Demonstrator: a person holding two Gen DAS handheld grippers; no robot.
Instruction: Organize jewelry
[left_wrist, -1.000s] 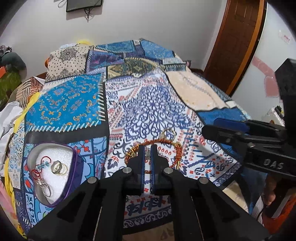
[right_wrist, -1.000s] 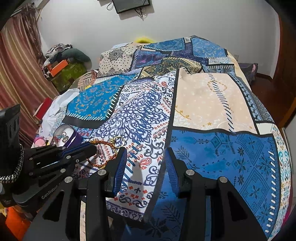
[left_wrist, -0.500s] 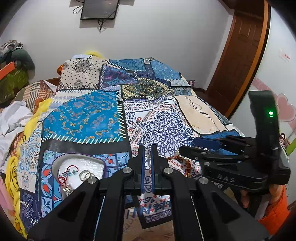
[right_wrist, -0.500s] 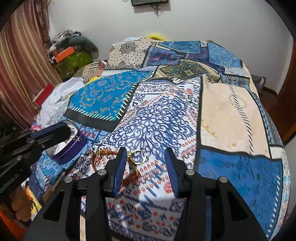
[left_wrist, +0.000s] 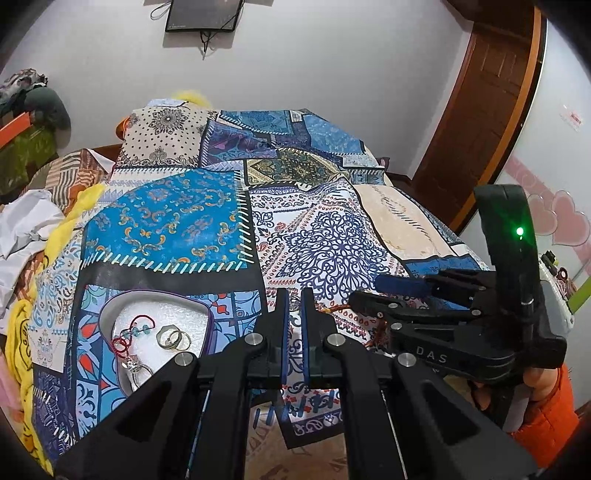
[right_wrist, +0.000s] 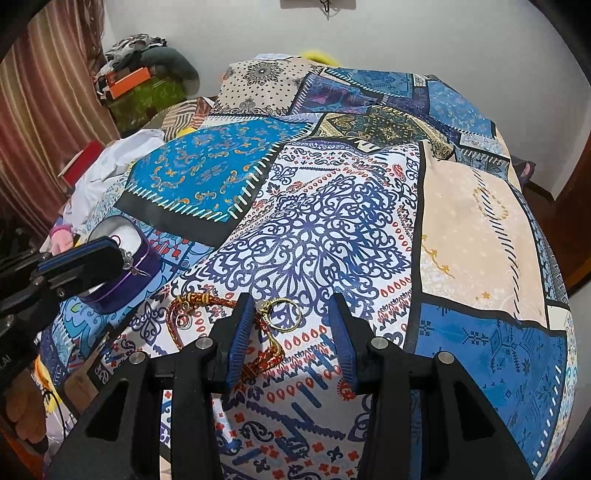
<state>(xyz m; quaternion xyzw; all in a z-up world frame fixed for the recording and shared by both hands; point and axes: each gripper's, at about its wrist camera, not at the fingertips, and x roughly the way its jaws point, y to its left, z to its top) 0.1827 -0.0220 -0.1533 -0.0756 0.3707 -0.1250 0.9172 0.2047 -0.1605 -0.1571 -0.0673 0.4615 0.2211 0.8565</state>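
Gold ring (right_wrist: 283, 314) sits between the right gripper's (right_wrist: 291, 334) closing jaws, ungripped (left gripper (left_wrist: 291, 314) clenched on a small silvery piece (right_wrist: 130, 263)), so squeeze next.

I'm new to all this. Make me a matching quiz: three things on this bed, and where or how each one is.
1 thin gold ring
2 purple-walled box with white lining
3 left tongs

a shut on a small silver trinket
b loose on the patterned bedspread
c holds two pale metal rings

Pairs: 1-b, 2-c, 3-a
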